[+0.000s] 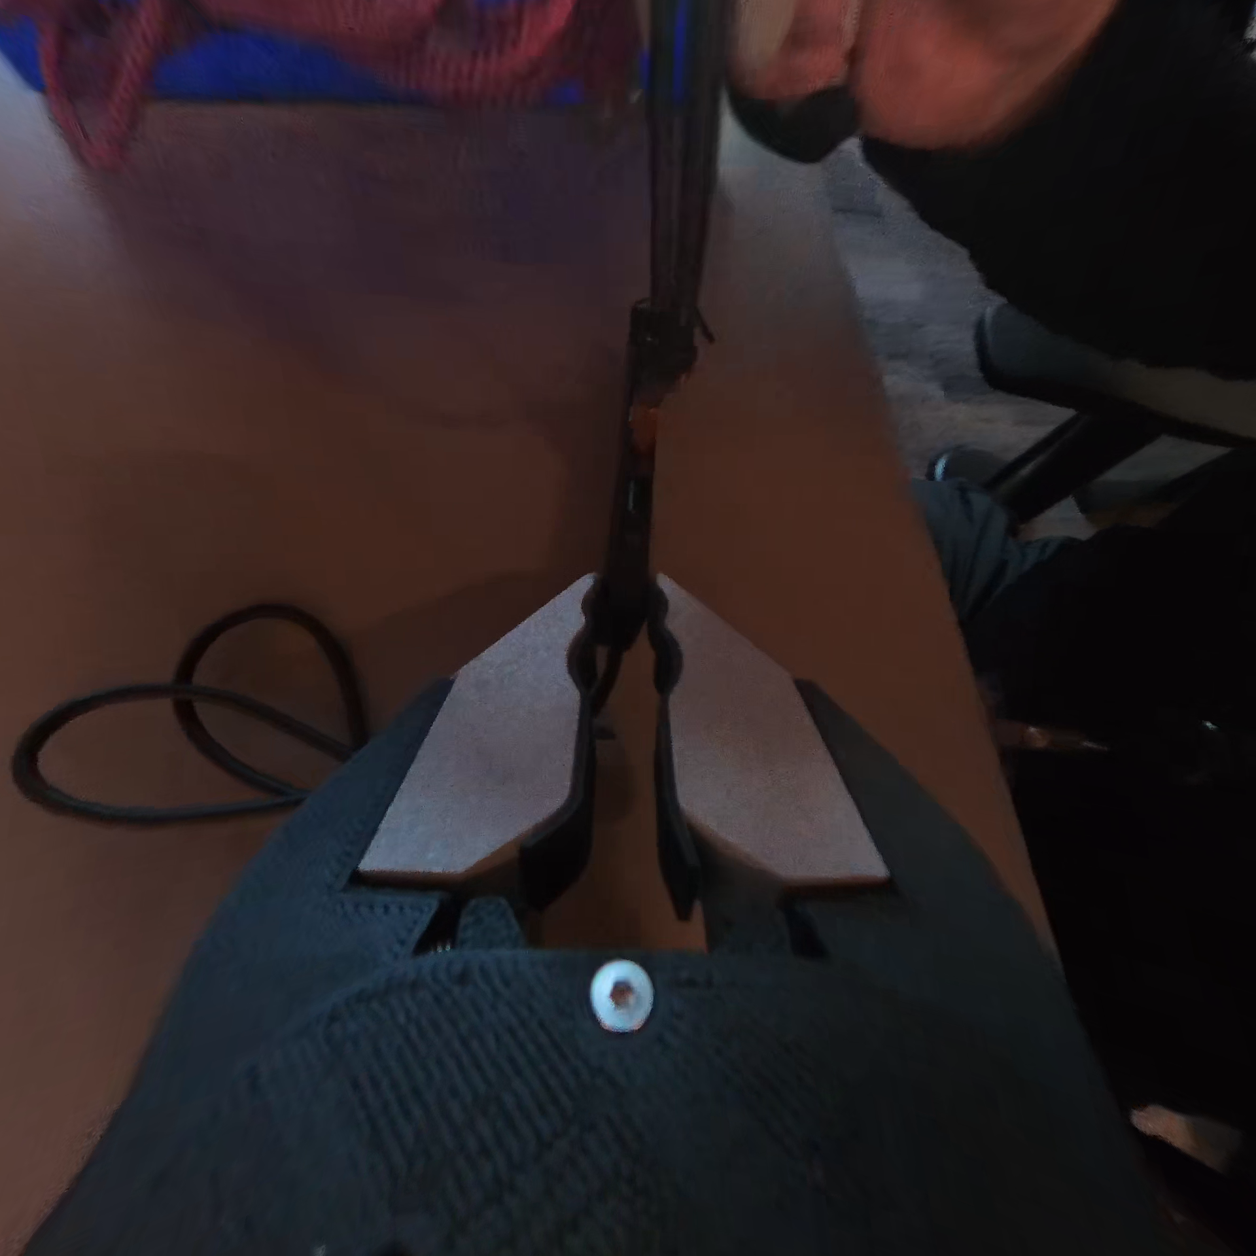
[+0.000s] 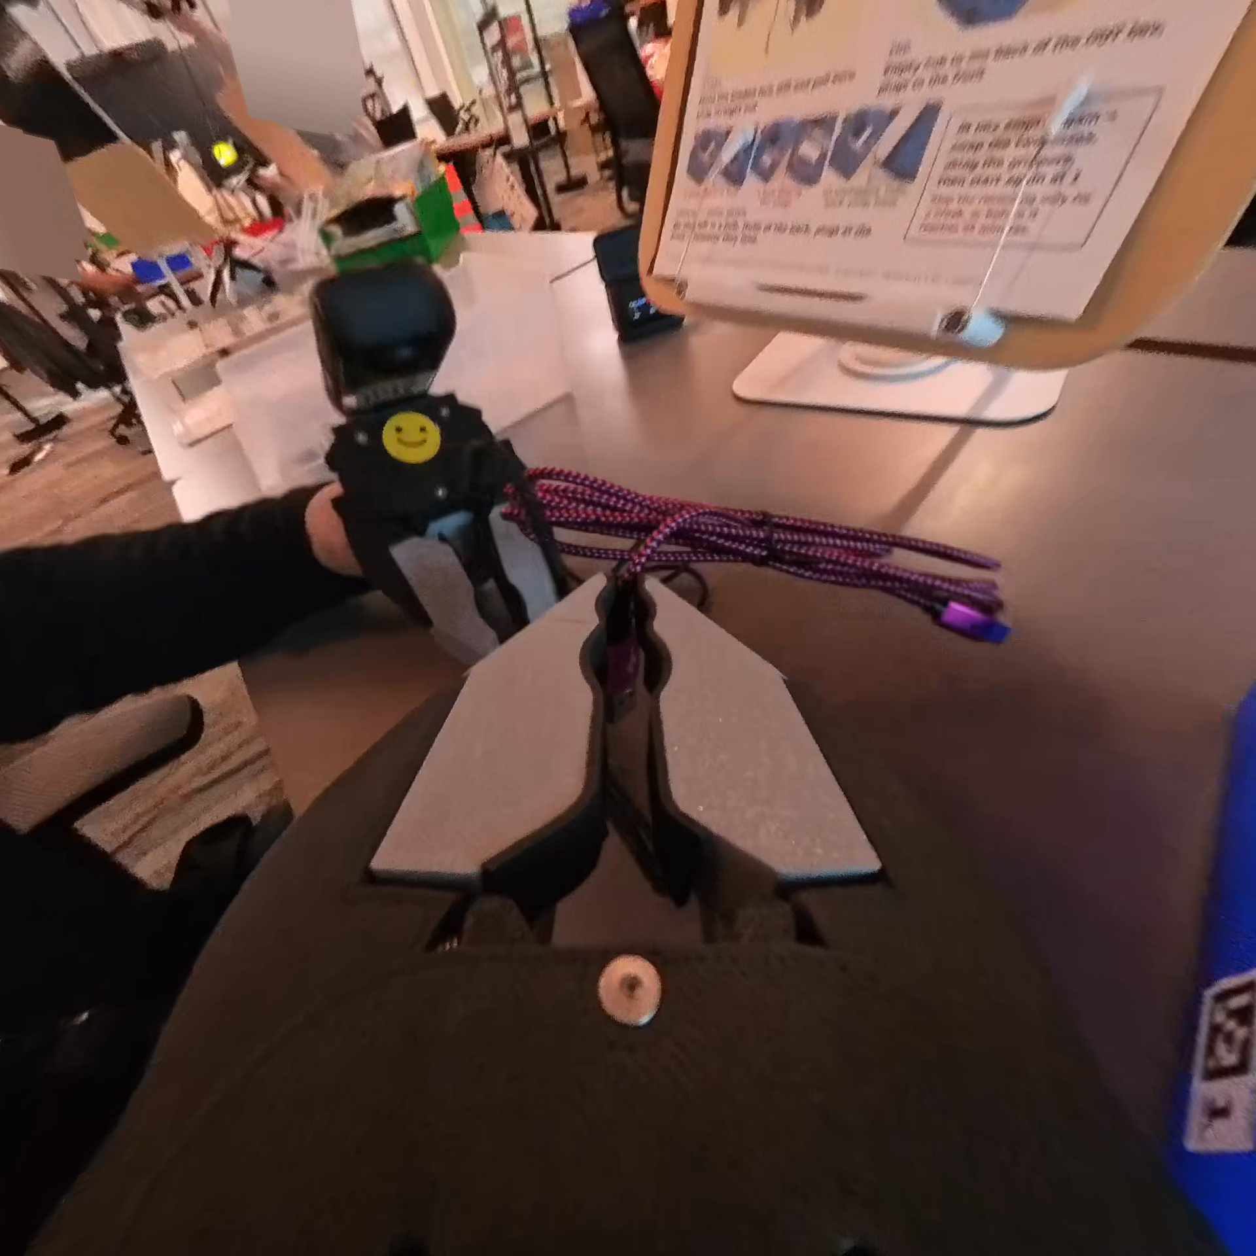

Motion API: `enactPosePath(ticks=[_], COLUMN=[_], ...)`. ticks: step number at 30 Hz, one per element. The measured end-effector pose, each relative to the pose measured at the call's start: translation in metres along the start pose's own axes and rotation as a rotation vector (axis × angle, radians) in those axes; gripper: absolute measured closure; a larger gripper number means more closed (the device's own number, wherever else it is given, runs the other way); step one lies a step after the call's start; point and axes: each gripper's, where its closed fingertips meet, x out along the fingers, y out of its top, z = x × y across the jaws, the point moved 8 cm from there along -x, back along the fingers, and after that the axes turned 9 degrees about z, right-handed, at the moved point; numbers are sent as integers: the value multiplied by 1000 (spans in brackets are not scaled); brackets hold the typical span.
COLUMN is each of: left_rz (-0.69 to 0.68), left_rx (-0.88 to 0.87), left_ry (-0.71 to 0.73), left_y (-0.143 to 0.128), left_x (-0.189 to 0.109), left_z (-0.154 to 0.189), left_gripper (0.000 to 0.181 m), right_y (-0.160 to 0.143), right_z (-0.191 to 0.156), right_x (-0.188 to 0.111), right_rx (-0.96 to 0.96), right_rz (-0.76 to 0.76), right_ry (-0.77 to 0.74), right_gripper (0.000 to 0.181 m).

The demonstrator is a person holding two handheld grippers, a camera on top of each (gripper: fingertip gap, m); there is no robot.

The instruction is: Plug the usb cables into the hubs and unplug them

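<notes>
Hub and plug gripped, mating not yet shown.
Your left gripper [image 1: 622,612] jaws clench the thin black hub [image 1: 635,489], running toward 12 o'clock; your right gripper [image 2: 622,598] jaws clench a purple plug [image 2: 624,663], braided cables [image 2: 747,537] trailing to 3 o'clock over the surface [image 2: 1019,489].

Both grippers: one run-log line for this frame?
left gripper: shut on black hub | right gripper: shut on purple plug | braided cable bundle: on table
</notes>
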Motion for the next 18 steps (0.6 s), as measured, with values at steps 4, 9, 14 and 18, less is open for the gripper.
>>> enactPosePath(ticks=[4, 9, 14, 18], left_rz=[-13, 52, 56, 50], left_rx=[-3, -155, -155, -162], left_ry=[155, 154, 227, 264], left_y=[-3, -11, -13, -16], left_x=[-16, -29, -37, -47], left_z=[-19, -37, -46, -50], left_gripper=[171, 171, 171, 171], right_y=[22, 6, -31, -38], right_z=[7, 20, 27, 25], right_x=[0, 9, 21, 18], right_rx=[9, 58, 52, 6], right_rz=[91, 15, -231, -333], right_ry=[-65, -164, -227, -186], right_gripper=[181, 181, 178, 173])
